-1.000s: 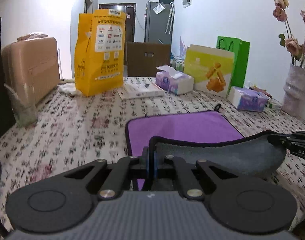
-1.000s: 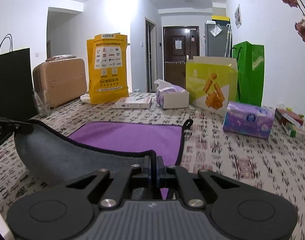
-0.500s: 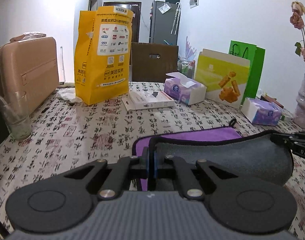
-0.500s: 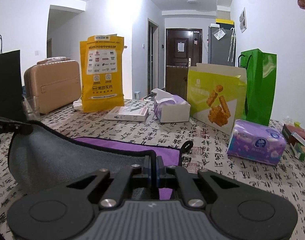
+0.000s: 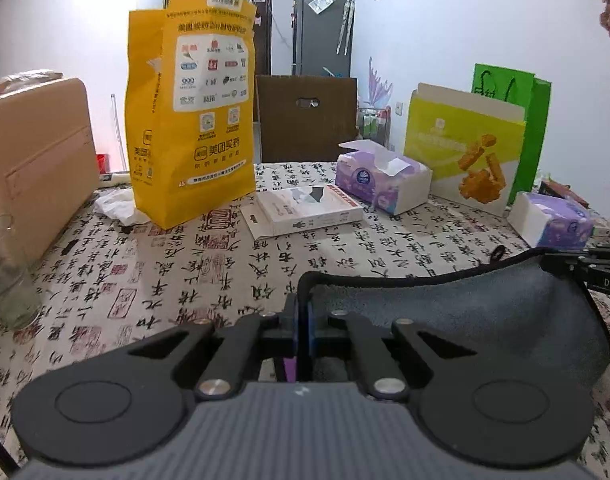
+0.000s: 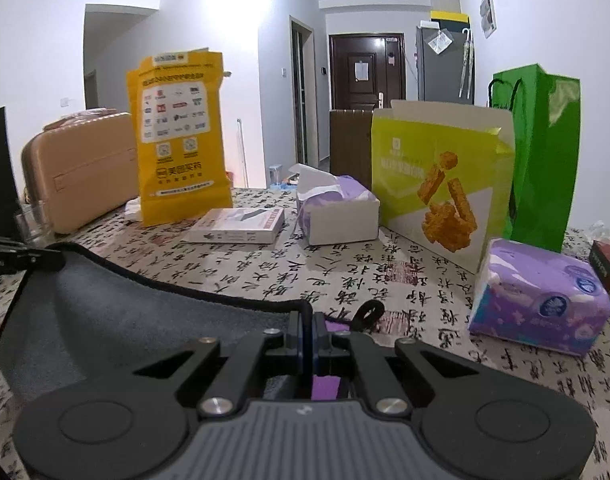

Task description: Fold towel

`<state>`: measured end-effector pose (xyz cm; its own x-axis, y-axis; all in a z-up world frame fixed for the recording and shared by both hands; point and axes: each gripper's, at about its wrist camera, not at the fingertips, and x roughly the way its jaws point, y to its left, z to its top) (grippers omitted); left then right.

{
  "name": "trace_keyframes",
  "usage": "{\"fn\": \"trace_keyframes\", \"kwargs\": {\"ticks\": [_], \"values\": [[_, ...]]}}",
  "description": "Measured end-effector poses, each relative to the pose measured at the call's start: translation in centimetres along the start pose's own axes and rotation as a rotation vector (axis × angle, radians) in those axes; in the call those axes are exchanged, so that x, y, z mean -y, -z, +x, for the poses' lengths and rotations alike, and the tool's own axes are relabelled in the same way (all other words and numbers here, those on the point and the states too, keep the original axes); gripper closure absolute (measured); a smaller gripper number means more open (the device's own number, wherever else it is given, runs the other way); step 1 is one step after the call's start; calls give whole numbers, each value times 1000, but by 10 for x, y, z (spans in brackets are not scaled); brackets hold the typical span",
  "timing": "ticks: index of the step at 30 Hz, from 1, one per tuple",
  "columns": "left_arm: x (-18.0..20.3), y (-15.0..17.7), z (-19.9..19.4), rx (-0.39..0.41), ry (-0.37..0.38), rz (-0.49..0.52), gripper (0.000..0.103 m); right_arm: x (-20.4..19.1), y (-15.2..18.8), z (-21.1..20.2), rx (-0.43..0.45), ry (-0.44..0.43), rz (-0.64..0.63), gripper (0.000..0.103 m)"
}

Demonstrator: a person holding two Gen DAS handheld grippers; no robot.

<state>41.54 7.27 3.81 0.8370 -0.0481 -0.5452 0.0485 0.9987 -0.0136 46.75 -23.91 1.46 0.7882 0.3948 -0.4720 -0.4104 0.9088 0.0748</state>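
Observation:
The towel (image 5: 457, 320) is purple on one face and grey on the other, with a black hem. My left gripper (image 5: 303, 312) is shut on one corner of it. My right gripper (image 6: 307, 334) is shut on the other corner; it also shows at the right edge of the left wrist view (image 5: 585, 268). The grey underside (image 6: 117, 328) sags between the two grippers and covers nearly all the purple face. A sliver of purple (image 6: 325, 386) shows under the right jaws. The towel's hanging loop (image 6: 371, 312) lies on the table beside the right gripper.
The table (image 5: 177, 280) has a calligraphy-print cloth. Beyond the towel stand a yellow paper bag (image 5: 193, 108), a flat white box (image 5: 301, 210), an open tissue box (image 5: 381, 180), a lime carton (image 6: 437, 184), a green bag (image 6: 541, 156) and a purple tissue pack (image 6: 541, 300). A glass (image 5: 5, 272) and a tan suitcase (image 5: 33, 160) are on the left.
Both grippers have carried the towel's near edge forward, away from me, over the flat part. The purple face, wide open a second ago, is now almost wholly covered by the grey side.

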Motion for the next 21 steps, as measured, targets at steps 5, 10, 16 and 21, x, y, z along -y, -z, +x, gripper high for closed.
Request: {"fn": "trace_keyframes", "kwargs": {"ticks": [5, 10, 16, 21], "values": [[-8, -8, 36, -45, 11, -15, 98, 7, -6, 29, -26, 6, 5, 100], [-15, -4, 68, -97, 12, -38, 97, 15, -6, 58, -90, 3, 22, 98], [-29, 3, 88, -167, -30, -98, 55, 23, 6, 77, -127, 33, 58, 69], [-27, -1, 80, -159, -22, -91, 34, 21, 3, 72, -113, 28, 53, 60]]}}
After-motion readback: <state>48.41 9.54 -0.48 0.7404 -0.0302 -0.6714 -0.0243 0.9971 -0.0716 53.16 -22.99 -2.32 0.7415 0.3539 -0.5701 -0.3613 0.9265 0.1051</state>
